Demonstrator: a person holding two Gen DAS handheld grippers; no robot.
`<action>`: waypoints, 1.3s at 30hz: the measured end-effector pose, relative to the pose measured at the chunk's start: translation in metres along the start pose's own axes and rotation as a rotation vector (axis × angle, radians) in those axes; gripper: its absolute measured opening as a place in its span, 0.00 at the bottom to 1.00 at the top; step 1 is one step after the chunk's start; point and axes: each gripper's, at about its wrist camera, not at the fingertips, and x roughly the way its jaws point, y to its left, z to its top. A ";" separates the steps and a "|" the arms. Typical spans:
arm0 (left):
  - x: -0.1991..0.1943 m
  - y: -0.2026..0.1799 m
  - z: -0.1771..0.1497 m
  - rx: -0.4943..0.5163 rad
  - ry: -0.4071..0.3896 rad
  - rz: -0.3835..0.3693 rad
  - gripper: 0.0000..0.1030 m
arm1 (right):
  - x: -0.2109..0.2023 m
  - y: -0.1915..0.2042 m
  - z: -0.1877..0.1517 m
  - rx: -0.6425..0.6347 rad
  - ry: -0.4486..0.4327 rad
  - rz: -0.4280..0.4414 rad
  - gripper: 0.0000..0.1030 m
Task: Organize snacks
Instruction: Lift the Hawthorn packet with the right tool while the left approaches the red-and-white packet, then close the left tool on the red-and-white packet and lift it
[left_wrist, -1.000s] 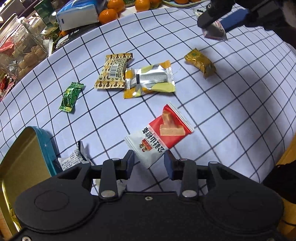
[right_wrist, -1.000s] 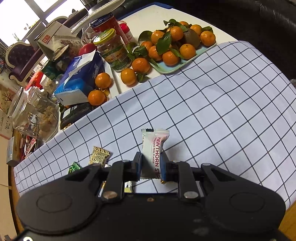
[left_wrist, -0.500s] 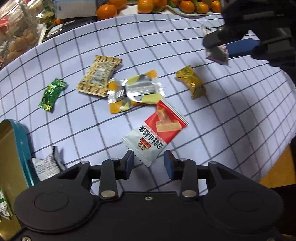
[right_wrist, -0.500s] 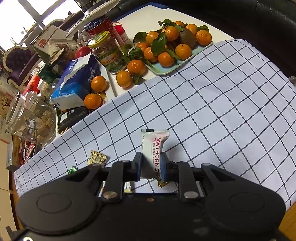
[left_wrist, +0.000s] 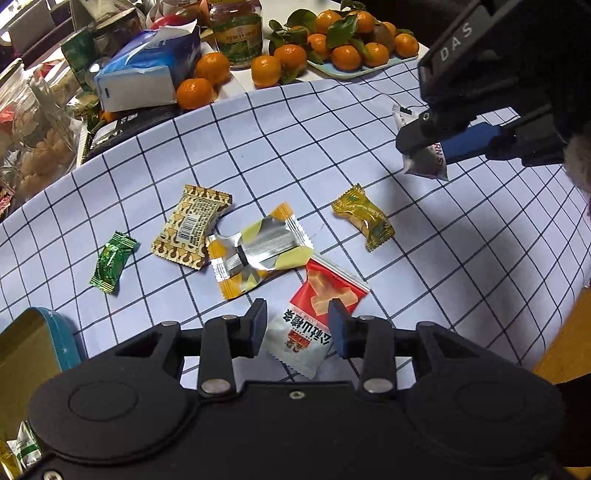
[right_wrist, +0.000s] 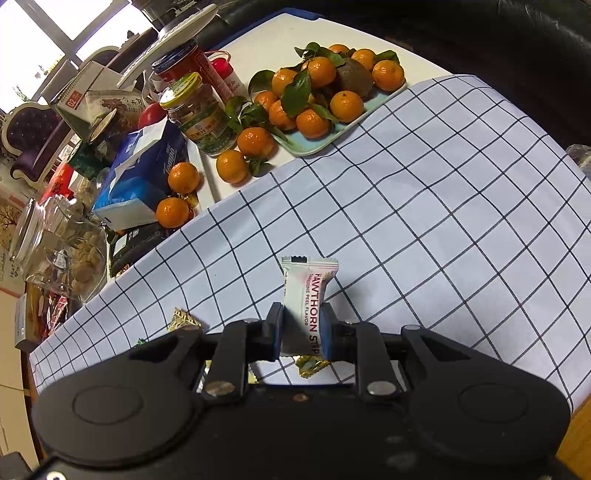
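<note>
White hawthorn strip packet is sitting clamped between the right gripper fingers, lifted above the checked cloth. Near the red-and-white sachet, the left gripper is hovering with fingers apart

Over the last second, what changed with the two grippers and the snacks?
The left hand-held gripper advanced, its open fingers now straddling the red-and-white snack packet. The right hand-held gripper stays shut on the white hawthorn strip packet, held above the checked cloth. The loose snacks lie unchanged.
</note>
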 end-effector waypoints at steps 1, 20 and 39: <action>0.001 0.000 0.000 0.005 0.005 0.000 0.46 | 0.000 -0.002 -0.001 0.003 0.002 -0.002 0.21; 0.023 -0.016 0.009 0.012 0.072 -0.004 0.57 | -0.016 -0.034 0.007 0.044 0.001 0.023 0.21; 0.002 0.010 0.020 -0.293 0.063 -0.066 0.44 | -0.014 -0.026 0.007 0.028 -0.004 0.009 0.21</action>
